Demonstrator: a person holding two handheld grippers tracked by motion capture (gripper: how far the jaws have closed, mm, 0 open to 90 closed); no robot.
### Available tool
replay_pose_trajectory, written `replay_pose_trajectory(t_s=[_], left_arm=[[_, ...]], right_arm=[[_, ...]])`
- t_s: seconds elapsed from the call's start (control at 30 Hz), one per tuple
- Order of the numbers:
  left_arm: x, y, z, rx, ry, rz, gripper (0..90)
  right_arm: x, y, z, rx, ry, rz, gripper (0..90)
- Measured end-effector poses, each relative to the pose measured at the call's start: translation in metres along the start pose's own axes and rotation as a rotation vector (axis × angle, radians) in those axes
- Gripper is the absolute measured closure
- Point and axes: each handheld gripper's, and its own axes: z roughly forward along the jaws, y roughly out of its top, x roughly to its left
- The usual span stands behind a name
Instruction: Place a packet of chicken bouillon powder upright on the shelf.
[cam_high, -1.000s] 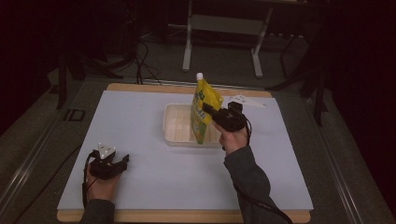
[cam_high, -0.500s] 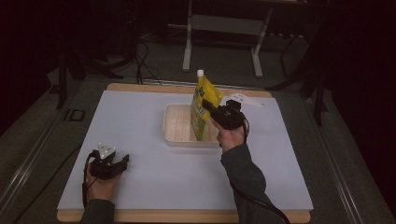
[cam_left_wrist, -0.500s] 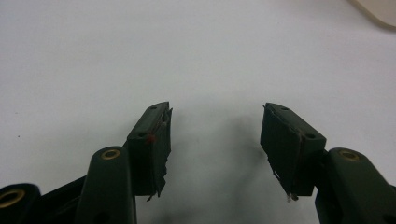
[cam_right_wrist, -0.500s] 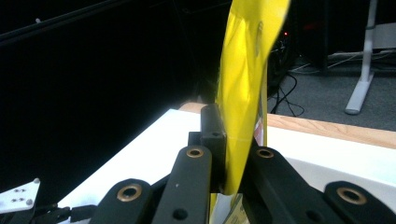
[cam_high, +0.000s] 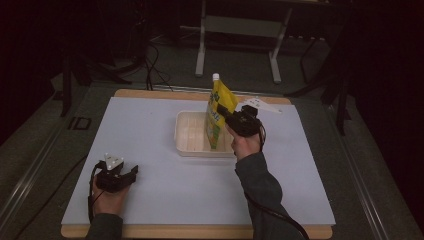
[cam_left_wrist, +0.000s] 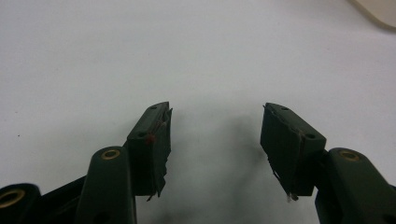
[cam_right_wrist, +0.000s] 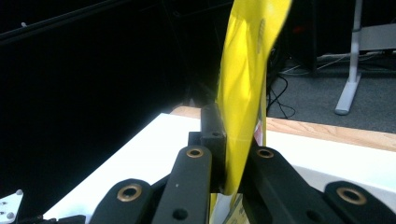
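White table (cam_high: 150, 135), yellow pouch (cam_high: 218, 107), label unreadable

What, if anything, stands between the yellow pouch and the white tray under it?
Nothing visible does. The right claw is shut on the yellow pouch, which stands upright with its bottom already inside the white tray; the tray floor beside it looks bare. The left claw rests open, far off on the mat.
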Motion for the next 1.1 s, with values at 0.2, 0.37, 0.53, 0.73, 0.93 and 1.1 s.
replay_pose_trajectory(t_s=[0.2, 0.37, 0.53, 0.73, 0.93, 1.1], left_arm=[[0.000, 0.000, 0.000, 0.000, 0.000, 0.000, 42.4], [0.000, 0.000, 0.000, 0.001, 0.000, 0.000, 42.4], [0.000, 0.000, 0.000, 0.000, -0.001, 0.000, 42.5], [0.000, 0.000, 0.000, 0.002, -0.002, 0.000, 42.4], [0.000, 0.000, 0.000, 0.001, -0.003, -0.002, 42.5], [0.000, 0.000, 0.000, 0.002, -0.002, 0.000, 42.5]], right_arm=[[-0.001, -0.001, 0.002, -0.011, -0.009, 0.001, 90.0], [-0.003, -0.002, 0.004, -0.017, -0.015, 0.007, 90.0], [-0.003, -0.003, 0.008, -0.022, -0.016, 0.014, 90.0], [-0.003, -0.004, 0.013, -0.024, -0.016, 0.017, 90.0], [-0.005, -0.006, 0.013, -0.039, -0.022, 0.029, 90.0], [-0.007, -0.007, 0.013, -0.040, -0.031, 0.038, 90.0]])
